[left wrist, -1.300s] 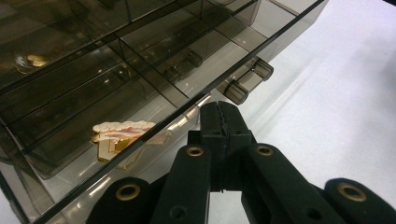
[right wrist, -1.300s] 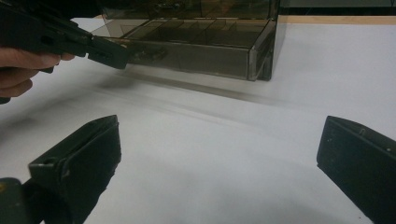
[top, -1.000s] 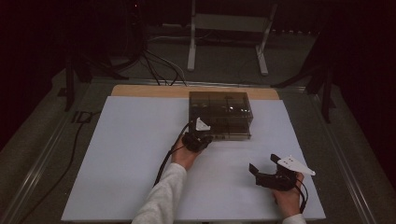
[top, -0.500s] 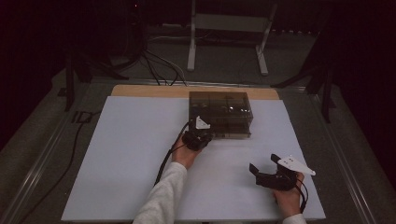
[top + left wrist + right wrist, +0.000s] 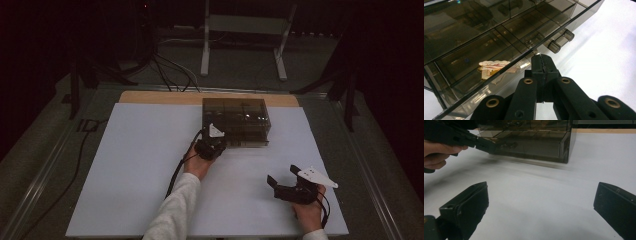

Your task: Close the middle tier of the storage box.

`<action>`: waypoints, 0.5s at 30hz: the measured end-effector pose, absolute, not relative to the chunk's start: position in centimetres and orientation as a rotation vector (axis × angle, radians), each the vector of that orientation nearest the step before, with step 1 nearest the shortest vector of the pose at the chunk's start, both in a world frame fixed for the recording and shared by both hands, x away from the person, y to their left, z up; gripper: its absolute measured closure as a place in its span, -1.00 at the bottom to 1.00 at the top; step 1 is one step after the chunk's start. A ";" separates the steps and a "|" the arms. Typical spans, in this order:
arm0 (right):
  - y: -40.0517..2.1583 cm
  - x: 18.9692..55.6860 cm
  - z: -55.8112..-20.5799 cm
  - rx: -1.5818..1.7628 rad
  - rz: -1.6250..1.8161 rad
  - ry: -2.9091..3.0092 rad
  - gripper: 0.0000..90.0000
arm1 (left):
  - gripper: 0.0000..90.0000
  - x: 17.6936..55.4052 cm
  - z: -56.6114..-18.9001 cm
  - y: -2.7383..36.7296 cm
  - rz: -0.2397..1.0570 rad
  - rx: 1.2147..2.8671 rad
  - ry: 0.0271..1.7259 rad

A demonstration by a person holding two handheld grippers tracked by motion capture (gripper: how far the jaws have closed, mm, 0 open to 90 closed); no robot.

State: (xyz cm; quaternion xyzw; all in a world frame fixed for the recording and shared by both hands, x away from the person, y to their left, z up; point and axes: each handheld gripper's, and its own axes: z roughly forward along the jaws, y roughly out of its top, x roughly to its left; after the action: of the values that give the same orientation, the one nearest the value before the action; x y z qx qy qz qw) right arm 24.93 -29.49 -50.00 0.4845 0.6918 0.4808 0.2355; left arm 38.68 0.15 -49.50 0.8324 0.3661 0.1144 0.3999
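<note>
A smoky see-through drawer box (image 5: 236, 120) stands at the back middle of the white board (image 5: 140, 165). My left gripper (image 5: 220, 142) is at the box's front left, jaws shut, tips (image 5: 541, 60) right at the lip of a low drawer (image 5: 499, 62). Whether they pinch anything there is unclear. A pale pink and gold item (image 5: 491, 68) lies in that drawer, and a clear bar handle (image 5: 560, 41) sits just right of the tips. My right gripper (image 5: 283, 176) rests on the board near the front right, jaws open with nothing between them (image 5: 541, 202). It faces the box (image 5: 536, 142) and the left gripper (image 5: 484, 143).
A wooden strip (image 5: 165, 97) runs behind the board. Cables (image 5: 165, 70) and a white stand (image 5: 240, 30) lie on the floor beyond. A metal rail (image 5: 375, 180) borders the table on the right. Bare white board lies between the two grippers.
</note>
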 end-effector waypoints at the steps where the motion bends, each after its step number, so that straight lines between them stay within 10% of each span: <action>1: -29.5 24.9 -50.0 1.329 1.319 1.898 -1.00 | 1.00 38.7 -49.5 0.2 0.290 2.106 0.927; 15: -29.5 24.9 -50.0 1.328 1.314 1.900 -1.00 | 1.00 39.0 -49.5 0.1 0.304 2.101 0.937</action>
State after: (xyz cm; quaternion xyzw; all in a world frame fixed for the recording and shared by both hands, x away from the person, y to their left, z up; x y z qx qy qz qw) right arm 24.94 -29.51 -50.02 0.4844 0.6928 0.4792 0.2363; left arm 39.01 0.09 -49.51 0.8301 0.3703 0.1199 0.3992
